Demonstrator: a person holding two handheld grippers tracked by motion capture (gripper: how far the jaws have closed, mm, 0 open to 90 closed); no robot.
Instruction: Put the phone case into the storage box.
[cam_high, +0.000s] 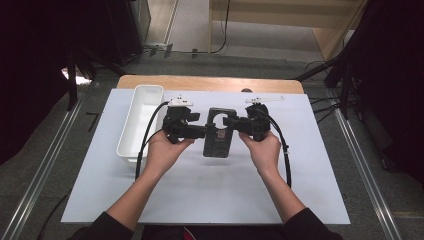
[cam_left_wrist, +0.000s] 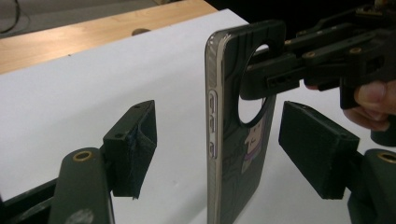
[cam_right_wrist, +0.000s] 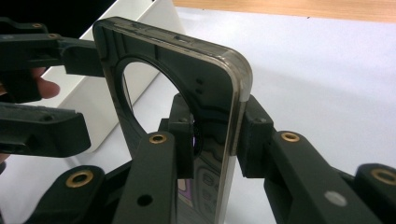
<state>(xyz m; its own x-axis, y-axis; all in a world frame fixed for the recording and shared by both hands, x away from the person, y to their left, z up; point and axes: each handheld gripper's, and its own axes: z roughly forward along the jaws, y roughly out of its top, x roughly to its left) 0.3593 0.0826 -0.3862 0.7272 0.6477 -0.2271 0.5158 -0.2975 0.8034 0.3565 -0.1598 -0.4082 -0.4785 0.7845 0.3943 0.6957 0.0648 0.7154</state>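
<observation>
Right gripper: the black two-jaw hand-held gripper (cam_high: 231, 121) in the person's right hand pinches the dark, glossy phone case with its big round camera cut-out (cam_high: 218, 132); the right gripper view has a pad on each face of the case (cam_right_wrist: 212, 126), pressed tight just below the cut-out.
Left gripper: the matching black gripper (cam_high: 200, 132) in the left hand stands spread; in the left gripper view its pads (cam_left_wrist: 135, 144) sit either side of the case (cam_left_wrist: 238, 116), neither touching.
Desk: white sheet over a wooden top (cam_high: 210, 83); the case is held above the sheet's middle, nearer the far edge, and stands upright in the gripper views.
White tray: long white plastic bin (cam_high: 141, 120) along the sheet's left edge, just left of the left gripper.
Risk, slip: one narrow pinch carries a glossy case; I judge a twist could swing it about the pads or drop it onto the sheet.
Risk, handover: if the right jaws let go before the left ones bite, the case falls. The left pads closing off-centre could push it sideways out of the right grip.
Risk, pad placement: a left pad landing on the side buttons (cam_left_wrist: 212, 122) or in the cut-out would get poor purchase.
Views, high: shows the tray, both hands and the case's place over the desk; pad contact is too small to read there.
Views, left gripper: shows the gaps beside each spread pad and the silvery edge with buttons.
Views, right gripper: shows the pinch itself and the tray (cam_right_wrist: 135, 70) behind the case.
</observation>
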